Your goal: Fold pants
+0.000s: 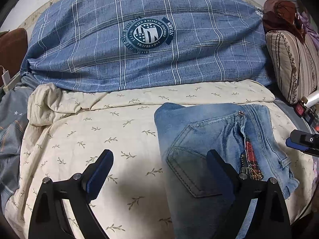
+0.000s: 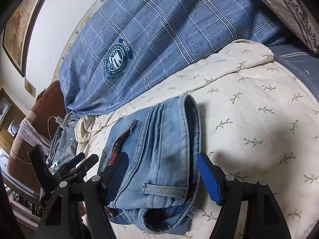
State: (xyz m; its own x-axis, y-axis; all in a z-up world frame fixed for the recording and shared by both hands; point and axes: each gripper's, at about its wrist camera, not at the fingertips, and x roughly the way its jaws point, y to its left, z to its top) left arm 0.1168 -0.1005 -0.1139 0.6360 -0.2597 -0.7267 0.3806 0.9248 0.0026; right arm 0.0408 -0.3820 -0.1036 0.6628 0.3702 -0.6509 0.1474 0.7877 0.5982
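The jeans (image 2: pixel 159 155) lie folded on the bed (image 2: pixel 249 119), so both the left gripper (image 1: pixel 159 171) and the right gripper (image 2: pixel 161 175) are spread, holding nothing.

Both tools share one build. The left gripper (image 1: pixel 160 162) has matte black, angular arms with triangular cut-outs, round silver pivot screws and dark navy pads. The right gripper (image 2: pixel 162 171) matches, its ribbed finger pads (image 2: pixel 209 179) a brighter blue.

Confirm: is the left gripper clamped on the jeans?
No: the left gripper stands wide open, one finger over the jeans, the other over the cream quilt.
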